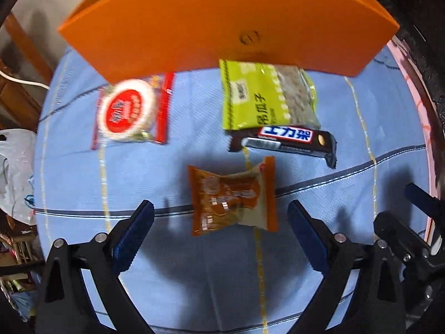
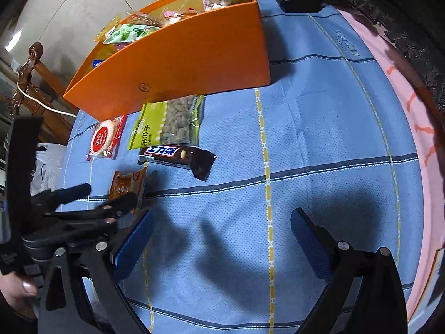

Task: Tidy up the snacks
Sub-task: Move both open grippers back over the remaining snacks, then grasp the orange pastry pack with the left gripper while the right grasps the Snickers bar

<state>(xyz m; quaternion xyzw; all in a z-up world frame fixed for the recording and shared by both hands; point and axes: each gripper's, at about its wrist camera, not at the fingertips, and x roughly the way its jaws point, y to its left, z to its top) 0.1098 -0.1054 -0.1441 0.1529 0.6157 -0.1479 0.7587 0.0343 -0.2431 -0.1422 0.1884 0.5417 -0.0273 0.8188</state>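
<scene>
An orange box [image 1: 222, 25] [image 2: 178, 64] stands at the far side of the blue cloth with several snack packs inside. In front of it lie a red-and-white rice cracker pack [image 1: 130, 111] [image 2: 104, 137], a green seed bag [image 1: 264, 94] [image 2: 169, 122] and a dark chocolate bar [image 1: 283, 142] [image 2: 178, 157]. An orange snack packet [image 1: 233, 196] [image 2: 126, 185] lies nearest. My left gripper [image 1: 221, 211] [image 2: 108, 197] is open, its fingers on either side of that packet and just short of it. My right gripper [image 2: 222, 222] is open over bare cloth, holding nothing.
The blue checked cloth [image 2: 319, 139] covers the table; a pink edge [image 2: 417, 128] runs along the right. A white plastic bag [image 1: 14, 172] and wooden furniture [image 2: 30, 64] sit off the left edge. A hand [image 2: 16, 286] holds the left gripper.
</scene>
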